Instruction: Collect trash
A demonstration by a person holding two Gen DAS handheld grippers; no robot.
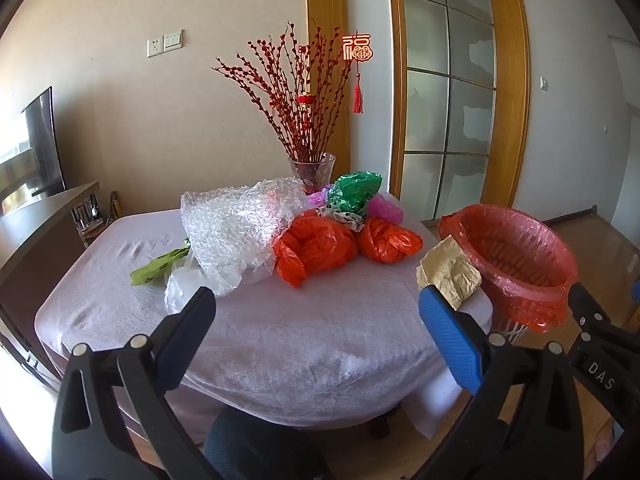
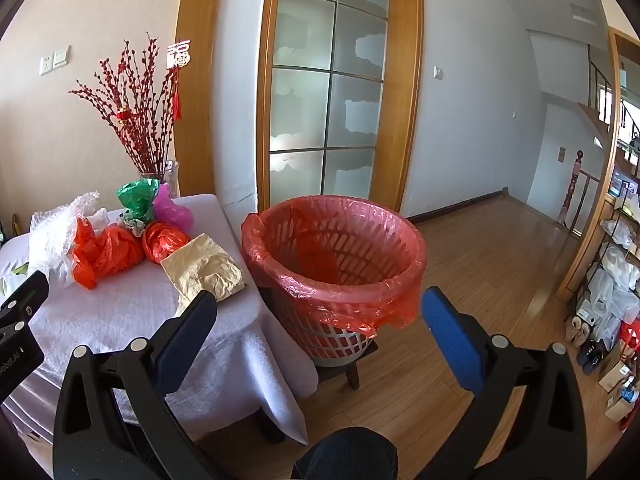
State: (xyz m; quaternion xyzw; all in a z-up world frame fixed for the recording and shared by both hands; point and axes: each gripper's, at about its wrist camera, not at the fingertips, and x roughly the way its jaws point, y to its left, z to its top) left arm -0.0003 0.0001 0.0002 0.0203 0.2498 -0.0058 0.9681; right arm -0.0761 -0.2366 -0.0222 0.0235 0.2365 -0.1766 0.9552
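A heap of trash lies on the cloth-covered table (image 1: 280, 340): a sheet of bubble wrap (image 1: 236, 224), orange plastic bags (image 1: 316, 246), a green bag (image 1: 354, 190), a pink bag (image 1: 384, 208), a green wrapper (image 1: 160, 266) and crumpled yellow paper (image 1: 448, 270) at the right edge. A basket lined with a red bag (image 2: 336, 256) stands on a stool to the right of the table. My left gripper (image 1: 316, 312) hovers open above the near part of the table, holding nothing. My right gripper (image 2: 320, 316) is open before the basket, also holding nothing.
A glass vase with red branches (image 1: 312, 168) stands behind the heap. A dark cabinet (image 1: 36, 240) is left of the table. A wood-framed glass door (image 2: 328, 96) is behind the basket, with shelves and shoes (image 2: 612, 300) at the far right.
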